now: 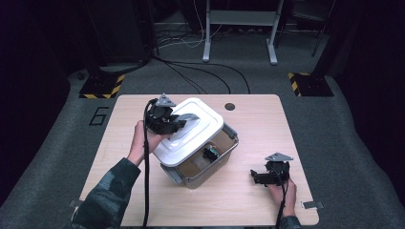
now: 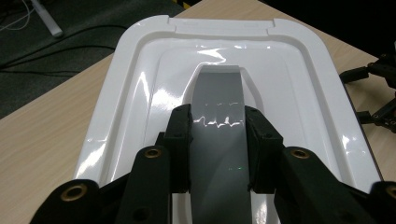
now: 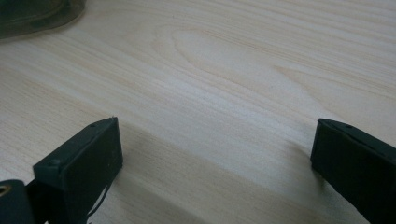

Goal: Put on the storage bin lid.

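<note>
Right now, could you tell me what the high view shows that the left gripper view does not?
High view alone: the clear storage box under the lid, a small dark item inside it, and the person's hands. Left gripper view alone: the left claw with its jaws closed on either side of the grey handle. Both: the white lid, the wooden table and the right claw, apart from the box.

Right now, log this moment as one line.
left tongs: shut on lid handle | lid: askew on bin | right tongs: open, over table
</note>
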